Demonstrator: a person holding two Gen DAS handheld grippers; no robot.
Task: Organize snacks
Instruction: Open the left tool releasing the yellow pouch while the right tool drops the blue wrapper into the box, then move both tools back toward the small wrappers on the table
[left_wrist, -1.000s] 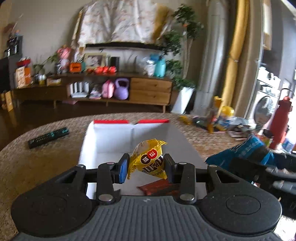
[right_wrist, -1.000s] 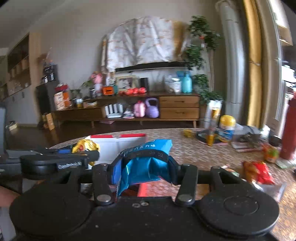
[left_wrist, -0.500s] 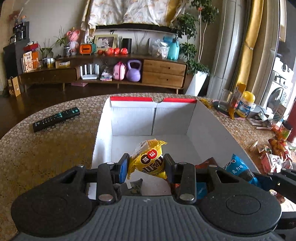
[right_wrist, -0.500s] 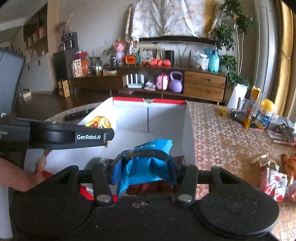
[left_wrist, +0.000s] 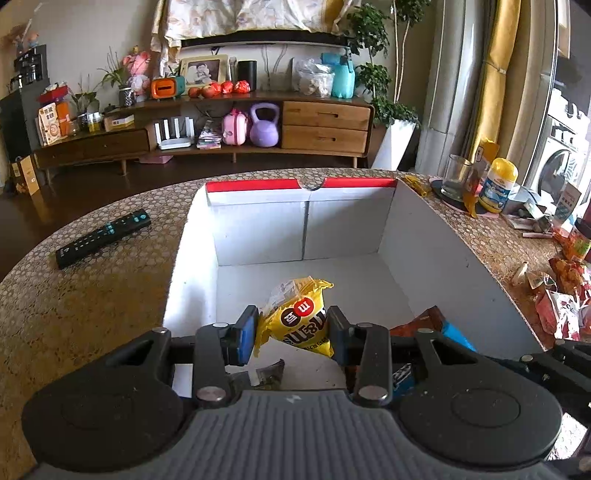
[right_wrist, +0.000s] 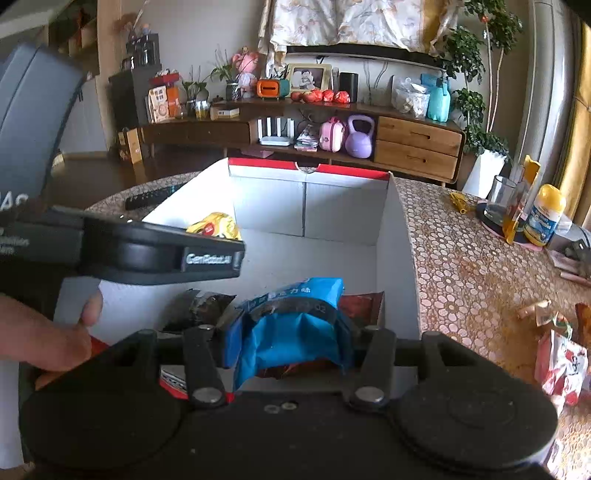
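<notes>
My left gripper (left_wrist: 291, 332) is shut on a yellow snack bag (left_wrist: 301, 321) and holds it over the floor of a white cardboard box (left_wrist: 258, 229) with a red rim. My right gripper (right_wrist: 288, 332) is shut on a crumpled blue snack bag (right_wrist: 295, 325) just inside the box's near right corner. In the right wrist view the left gripper (right_wrist: 229, 243) crosses from the left with the yellow bag (right_wrist: 218, 225) at its tip. A dark pack (right_wrist: 199, 306) and a red-brown pack (right_wrist: 362, 306) lie on the box floor.
A black remote (left_wrist: 103, 238) lies on the patterned table left of the box. To the right stand a glass (left_wrist: 456, 177) and a yellow-capped bottle (left_wrist: 496, 184), with loose snack packs (left_wrist: 565, 306) nearer. A person's hand (right_wrist: 55, 339) grips the left gripper's handle.
Both grippers have moved forward and down over the box and tilted downward, each still holding its bag. The box's inside now fills both views.
</notes>
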